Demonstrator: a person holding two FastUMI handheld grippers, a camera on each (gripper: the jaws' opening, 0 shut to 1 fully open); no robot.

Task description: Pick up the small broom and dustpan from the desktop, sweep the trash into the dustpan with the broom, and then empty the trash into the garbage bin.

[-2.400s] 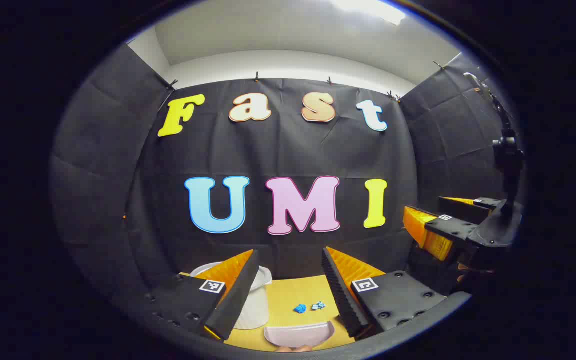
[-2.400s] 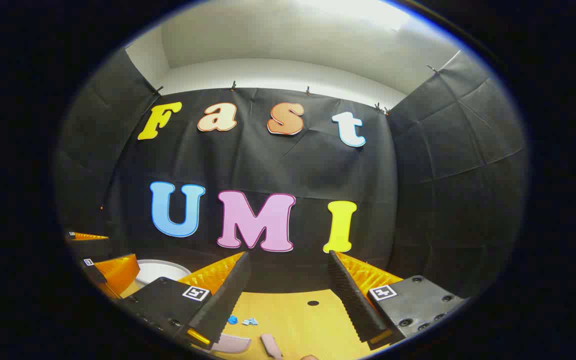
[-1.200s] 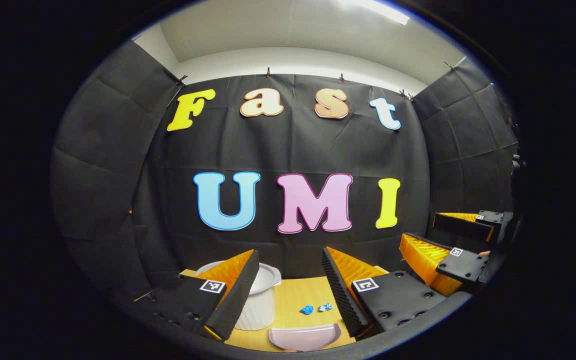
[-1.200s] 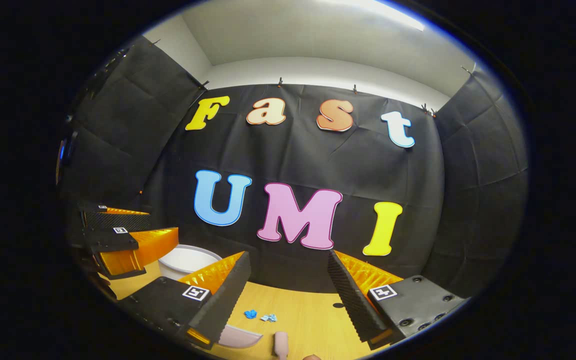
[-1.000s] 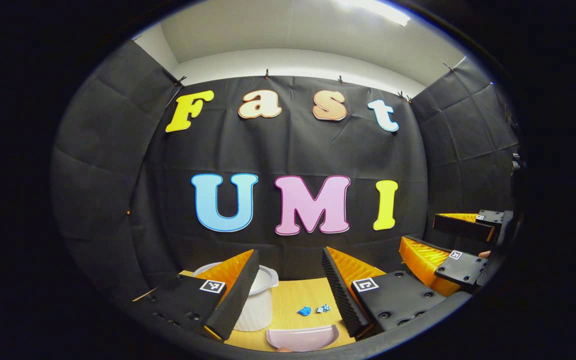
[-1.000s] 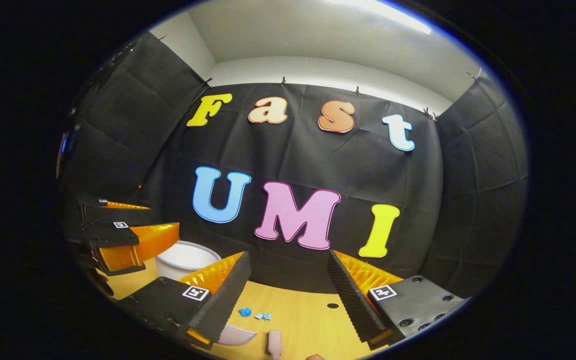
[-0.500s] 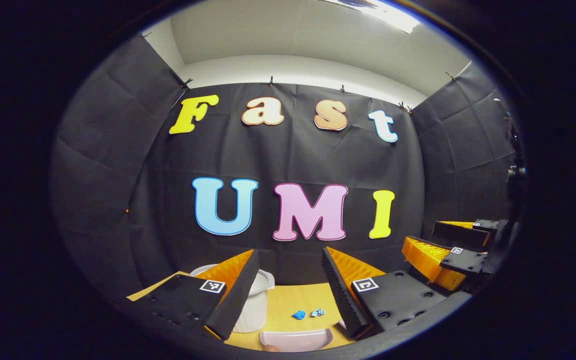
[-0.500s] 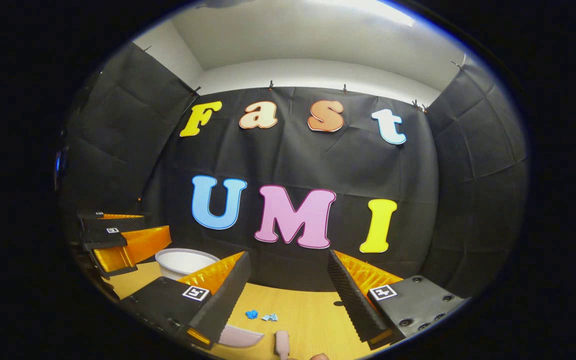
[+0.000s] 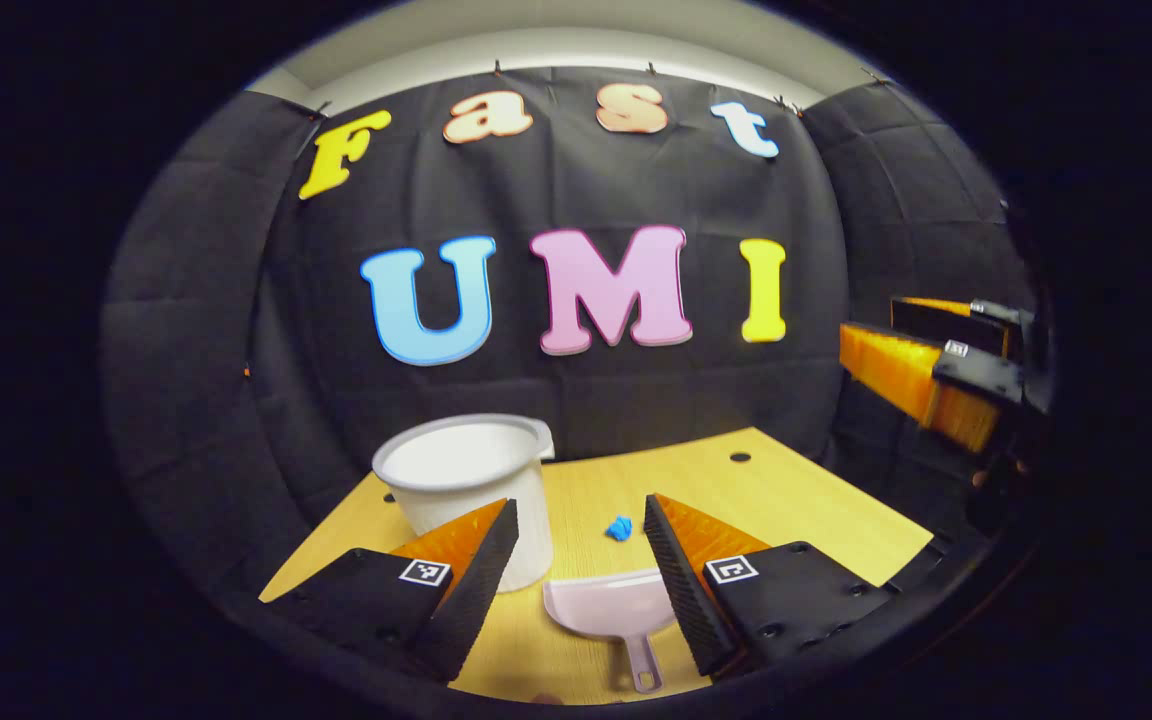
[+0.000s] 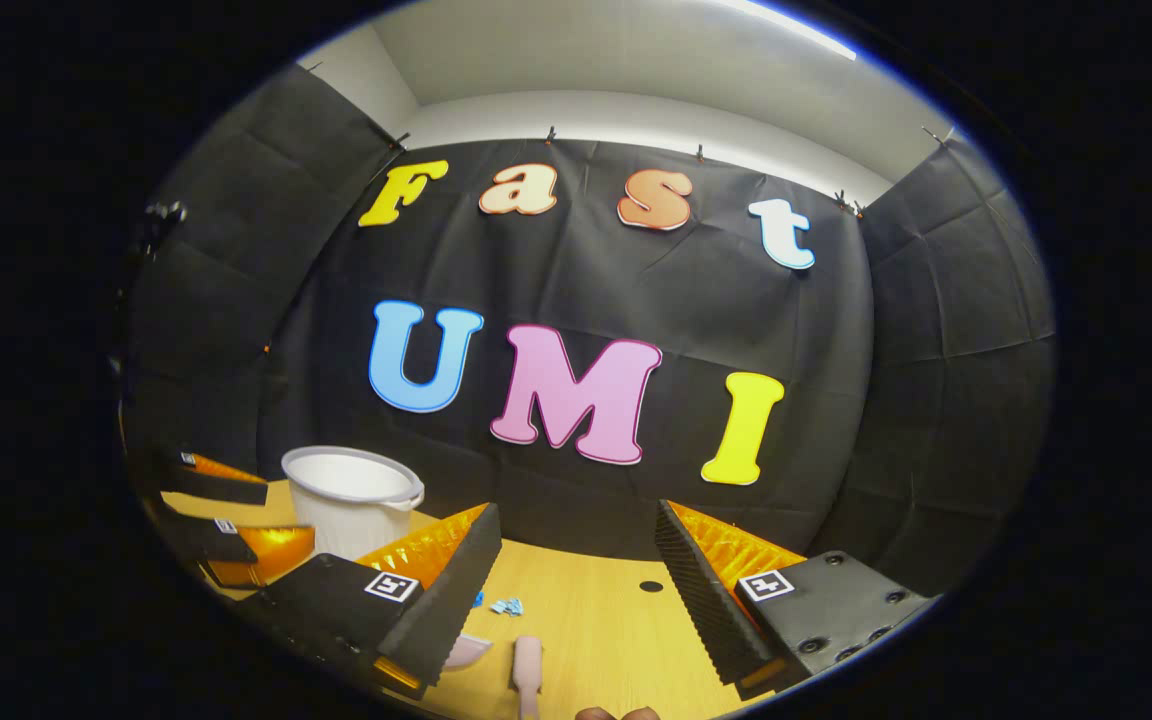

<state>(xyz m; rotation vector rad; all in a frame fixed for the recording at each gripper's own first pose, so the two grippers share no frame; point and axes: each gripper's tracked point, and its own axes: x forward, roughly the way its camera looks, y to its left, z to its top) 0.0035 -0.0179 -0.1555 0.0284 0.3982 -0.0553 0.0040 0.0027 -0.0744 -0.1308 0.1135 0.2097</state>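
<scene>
The left tool (image 9: 576, 560) hangs above the yellow wooden worktop (image 9: 796, 500) with its two fingers spread wide and nothing between them. The pale pink plastic dustpan (image 9: 604, 610) lies flat on the worktop right below that gap, its thin handle pointing back toward the tool and its open mouth facing away. Just beyond the dustpan's mouth sits a small crumpled blue scrap of trash (image 9: 619, 527), apart from the pan. The white round plastic garbage bin (image 9: 466, 480) stands upright to the left of the dustpan, partly behind the left tool's left finger.

The right tool (image 10: 576, 575) is likewise released, gripping nothing. Below its gap, the small pale pink broom (image 10: 528, 665) lies on the worktop, beside the dustpan's edge that peeks out past the tool's left finger. More blue scraps lie just beyond the broom, toward the garbage bin.
</scene>
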